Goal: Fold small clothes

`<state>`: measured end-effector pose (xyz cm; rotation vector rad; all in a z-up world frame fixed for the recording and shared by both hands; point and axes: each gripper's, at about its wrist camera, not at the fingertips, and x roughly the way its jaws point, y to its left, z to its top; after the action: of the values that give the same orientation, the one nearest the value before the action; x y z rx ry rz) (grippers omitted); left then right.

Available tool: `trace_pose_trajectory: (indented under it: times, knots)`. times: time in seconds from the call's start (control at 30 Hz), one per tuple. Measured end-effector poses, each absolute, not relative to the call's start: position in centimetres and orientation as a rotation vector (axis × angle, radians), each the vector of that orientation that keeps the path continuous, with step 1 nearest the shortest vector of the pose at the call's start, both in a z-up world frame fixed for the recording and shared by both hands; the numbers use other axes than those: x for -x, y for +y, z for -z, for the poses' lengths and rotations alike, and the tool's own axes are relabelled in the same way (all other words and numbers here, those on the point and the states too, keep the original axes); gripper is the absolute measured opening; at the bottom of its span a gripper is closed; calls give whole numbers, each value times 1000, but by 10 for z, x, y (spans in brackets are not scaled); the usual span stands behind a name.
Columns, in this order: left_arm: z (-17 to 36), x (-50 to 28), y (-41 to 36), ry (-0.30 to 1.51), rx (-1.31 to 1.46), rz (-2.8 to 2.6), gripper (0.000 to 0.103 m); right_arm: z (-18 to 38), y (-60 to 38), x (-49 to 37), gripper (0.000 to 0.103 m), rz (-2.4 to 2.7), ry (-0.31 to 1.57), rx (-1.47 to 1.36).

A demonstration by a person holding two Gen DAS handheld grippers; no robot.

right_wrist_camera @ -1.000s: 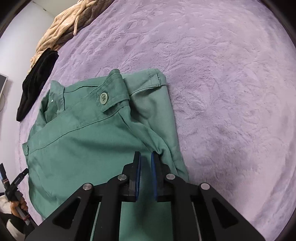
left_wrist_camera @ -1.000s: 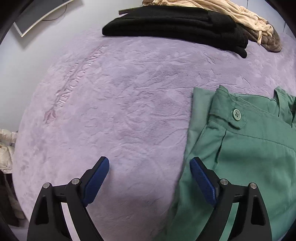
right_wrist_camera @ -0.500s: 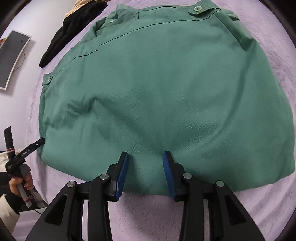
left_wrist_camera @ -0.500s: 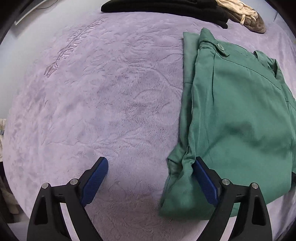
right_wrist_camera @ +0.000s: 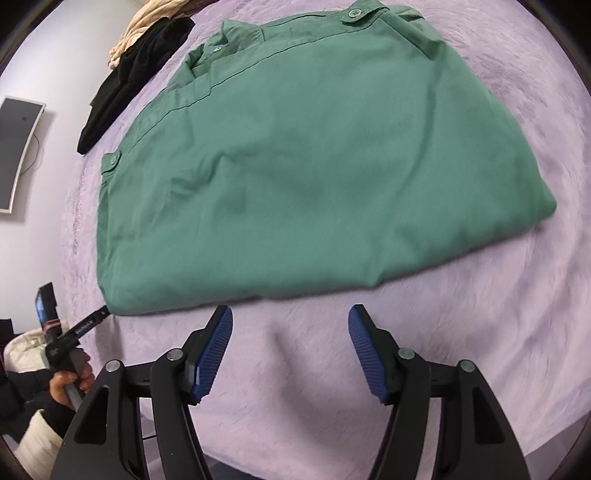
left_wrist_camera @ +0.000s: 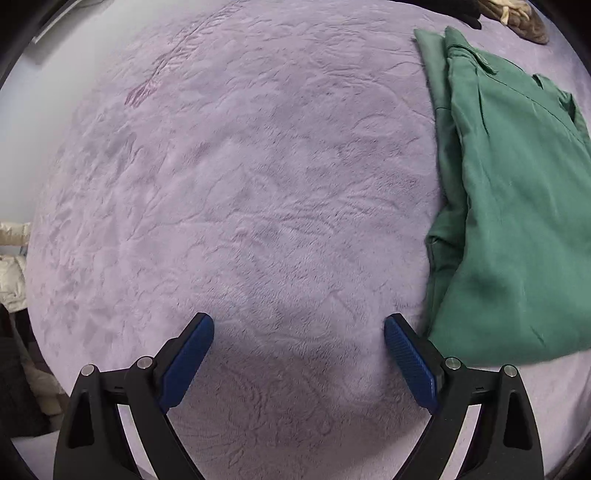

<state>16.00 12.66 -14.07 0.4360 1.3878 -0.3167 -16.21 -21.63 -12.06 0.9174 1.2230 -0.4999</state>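
Both of my grippers have let go and pulled back since a second ago, and the green shirt now lies folded on the blanket.

Under everything, the lilac plush blanket point(left_wrist_camera: 236, 192) spreads ahead of both tools. On it the green shirt point(right_wrist_camera: 314, 162) lies flat just beyond my right gripper point(right_wrist_camera: 290, 349), collar and buttoned tabs at its far edge, near fold close to my fingertips but not touching them. My right gripper's blue pads are spread wide with nothing between them. My left gripper point(left_wrist_camera: 299, 356) is likewise spread apart over bare blanket, the shirt point(left_wrist_camera: 517, 206) just off its right finger. Far off to my right tool's left lie a black garment point(right_wrist_camera: 133, 77) and a beige one point(right_wrist_camera: 147, 18) beyond it.
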Motion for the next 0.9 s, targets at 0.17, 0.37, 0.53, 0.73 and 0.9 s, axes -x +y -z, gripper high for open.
trace_pose_trajectory:
  times: [0.17, 0.37, 0.53, 0.73, 0.9]
  knots:
    - [120, -147, 134, 1368, -413, 357, 95, 121, -191, 154, 75, 488, 1222, -983]
    - [102, -147, 127, 1373, -399, 417, 95, 127, -164, 134, 75, 450, 1233, -1031]
    - [97, -146, 122, 1397, -364, 442, 95, 135, -143, 116, 81, 407, 1251, -1051]
    - [97, -121, 104, 1373, -355, 449, 103, 141, -126, 95, 81, 345, 1222, -1101]
    - [107, -135, 100, 1395, -374, 454, 103, 154, -118, 76, 84, 293, 1167, -1215]
